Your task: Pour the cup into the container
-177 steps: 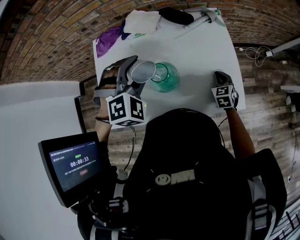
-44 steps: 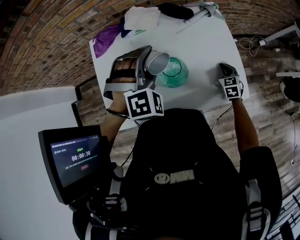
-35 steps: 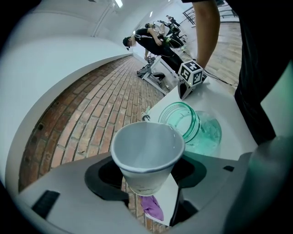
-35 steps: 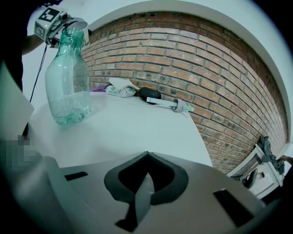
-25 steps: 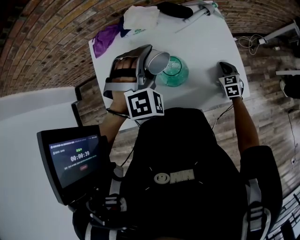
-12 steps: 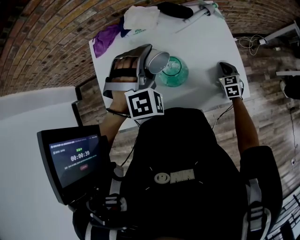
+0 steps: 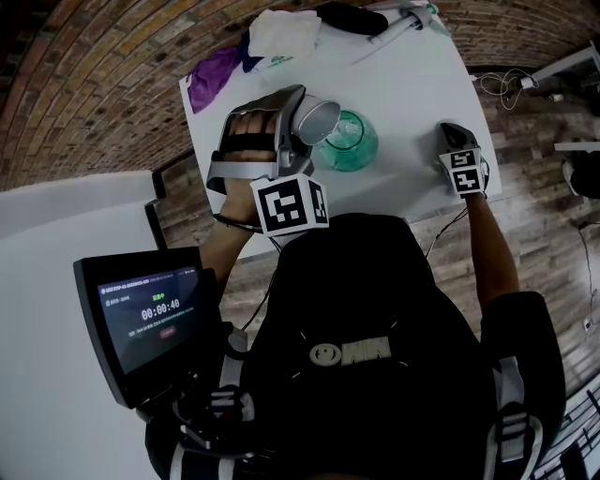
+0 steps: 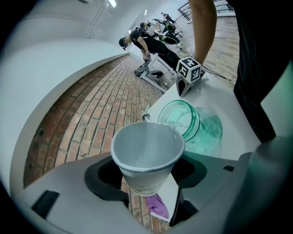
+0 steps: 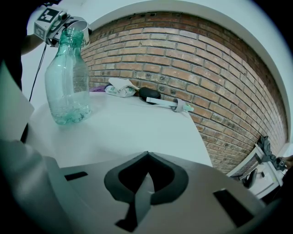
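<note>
Pouring step, judged nearly done: left gripper (image 8: 146, 180), fingers (image 8: 78, 183) clamped on the cup (image 8: 146, 153), tilts it at the mouth of the container (image 8: 194, 122); next comes righting it gently. Right gripper (image 9: 145, 157), fingers closed on nothing, waits over the tabletop (image 7: 412, 84), right of the container. Left gripper view alone shows the cup's inside, apparently empty; right gripper view, the container's upright profile.

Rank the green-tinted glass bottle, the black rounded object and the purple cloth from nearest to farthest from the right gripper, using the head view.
1. Green-tinted glass bottle, left of the right gripper.
2. Black rounded object, at the far edge of the white table.
3. Purple cloth, at its far left corner.
</note>
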